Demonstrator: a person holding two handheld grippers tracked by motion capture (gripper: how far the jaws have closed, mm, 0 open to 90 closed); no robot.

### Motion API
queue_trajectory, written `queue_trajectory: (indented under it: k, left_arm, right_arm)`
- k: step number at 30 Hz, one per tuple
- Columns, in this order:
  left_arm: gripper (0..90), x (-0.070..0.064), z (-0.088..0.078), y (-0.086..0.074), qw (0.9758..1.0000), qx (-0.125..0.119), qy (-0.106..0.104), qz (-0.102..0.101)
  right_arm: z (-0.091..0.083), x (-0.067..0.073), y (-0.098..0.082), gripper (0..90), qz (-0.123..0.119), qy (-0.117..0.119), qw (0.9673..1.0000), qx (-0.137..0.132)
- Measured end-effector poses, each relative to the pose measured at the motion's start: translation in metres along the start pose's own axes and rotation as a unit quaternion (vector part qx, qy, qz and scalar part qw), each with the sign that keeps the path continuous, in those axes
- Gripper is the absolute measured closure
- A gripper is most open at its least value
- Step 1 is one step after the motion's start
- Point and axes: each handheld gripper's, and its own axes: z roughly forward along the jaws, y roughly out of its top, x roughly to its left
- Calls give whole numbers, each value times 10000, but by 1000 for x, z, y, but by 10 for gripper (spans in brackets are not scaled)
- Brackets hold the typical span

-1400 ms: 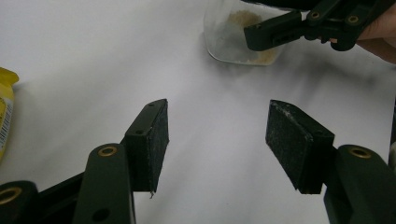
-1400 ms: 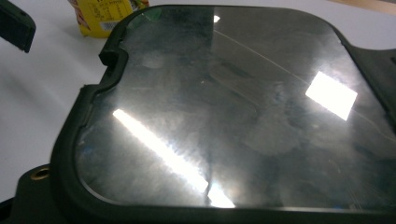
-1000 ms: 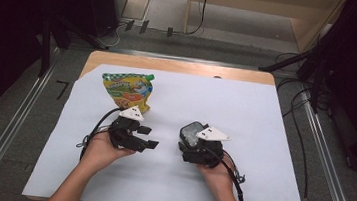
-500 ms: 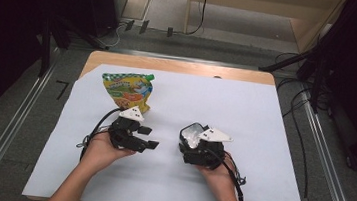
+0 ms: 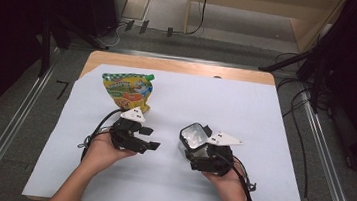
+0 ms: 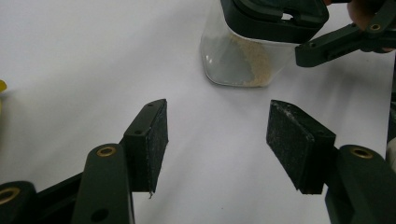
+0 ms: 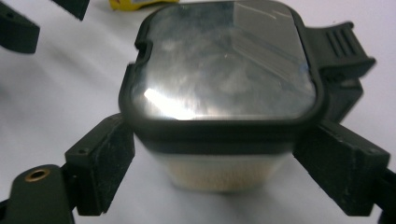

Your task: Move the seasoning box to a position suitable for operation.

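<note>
Clear plastic container, clamped by the right gripper, has tipped up at frame centre, ready for opening; left gripper gapes empty.

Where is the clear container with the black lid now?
The clear container sits right of centre in the high view, between the right gripper's pads, across from the open left gripper.

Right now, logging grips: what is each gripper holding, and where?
Right gripper clamps the clear container by its sides below the dark lid. Left gripper is open, holding nothing.
</note>
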Motion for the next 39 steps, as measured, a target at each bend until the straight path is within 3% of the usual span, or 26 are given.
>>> queue_trajectory:
  k: [6, 9, 12, 14, 16, 17, 18, 19, 21, 22, 25, 26, 28, 31, 32, 39]
  left_arm:
    - [432, 0, 0, 1, 10000, -1, -7, -34]
    - [456, -1, 2, 3, 9999, -35, -28, -102]
    - [477, -2, 5, 6, 9999, -42, -99, -101]
    - [508, -3, 6, 9, 9999, -32, -115, -89]
    - [552, -4, 8, 14, 9999, -66, -66, -42]
    - [552, -6, 9, 18, 9999, -63, -91, -79]
    - [577, -9, 12, 26, 9999, -84, -115, -3]
    - [601, -9, 12, 26, 9999, -84, -115, -3]
    - [618, -11, 14, 33, 9998, -5, -91, 160]
    - [675, -8, 16, 39, 9997, 70, -117, 197]
    - [747, -3, 17, 43, 9996, 124, -225, 98]
    - [832, 0, 19, 44, 9994, 126, -305, 38]
    - [884, 0, 24, 41, 9995, 135, -257, 85]
    - [900, -3, 28, 36, 9997, 59, -215, 60]
    - [900, -4, 28, 35, 9997, 59, -217, 36]
    - [900, -11, 34, 33, 9996, 218, -139, 146]
  right_arm:
    - [-24, -8, -1, 169, -34, 55, 10000, 42]
    - [-39, -16, -2, 311, -188, 194, 9996, 16]
    - [-45, -23, -2, 343, -257, 182, 9995, -53]
    - [-48, -32, 0, 446, -242, 177, 9995, -39]
    - [-48, -41, 2, 548, -268, 309, 9991, -100]
    - [-48, -41, 2, 548, -268, 309, 9991, -100]
    - [-48, -49, 4, 566, -320, 127, 9994, -66]
    - [-48, -49, 4, 566, -320, 127, 9994, -66]
    - [-46, -57, 6, 575, -229, 111, 9997, -1]
    - [-46, -64, 7, 636, -78, 198, 9998, 16]
    - [-46, -69, 9, 687, 12, 269, 9996, -12]
    - [-45, -71, 10, 716, 29, 301, 9995, -11]
    - [-41, -78, 15, 845, -57, 357, 9993, 82]
    - [-36, -82, 14, 900, -212, 405, 9988, 188]
    - [-33, -84, 11, 900, -119, 516, 9982, 276]
    - [-26, -80, 7, 900, -63, 631, 9972, 388]
